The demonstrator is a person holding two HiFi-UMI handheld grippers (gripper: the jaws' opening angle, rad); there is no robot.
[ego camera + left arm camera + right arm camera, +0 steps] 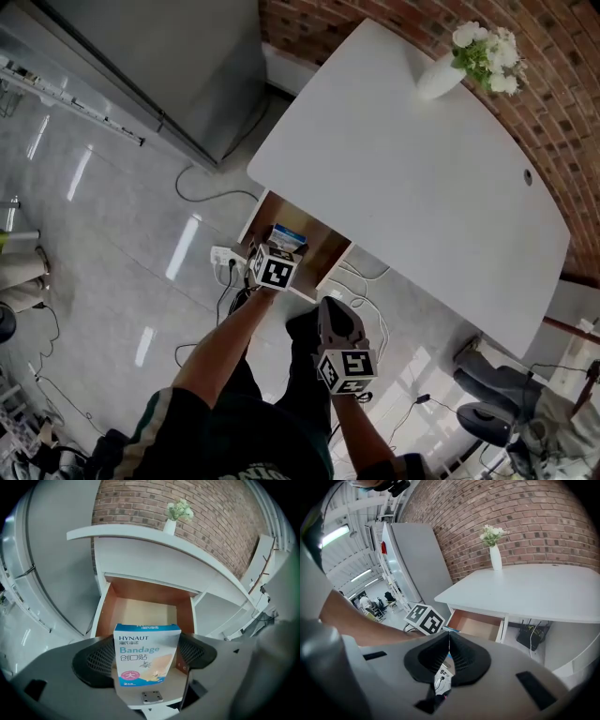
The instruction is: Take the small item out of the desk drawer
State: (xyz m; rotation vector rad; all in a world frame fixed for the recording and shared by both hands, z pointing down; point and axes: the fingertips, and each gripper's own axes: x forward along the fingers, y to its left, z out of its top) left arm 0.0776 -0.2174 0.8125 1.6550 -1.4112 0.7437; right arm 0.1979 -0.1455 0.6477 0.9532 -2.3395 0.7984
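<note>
Left gripper [146,649] fingers [96,660] clasped the blue-and-white cardboard bandage box [146,660] upright over the open wooden drawer [140,609]. Right gripper [449,639], clenched empty, sat farther back.

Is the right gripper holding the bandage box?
No, the left gripper clamps the bandage box; the right gripper is shut, empty.
</note>
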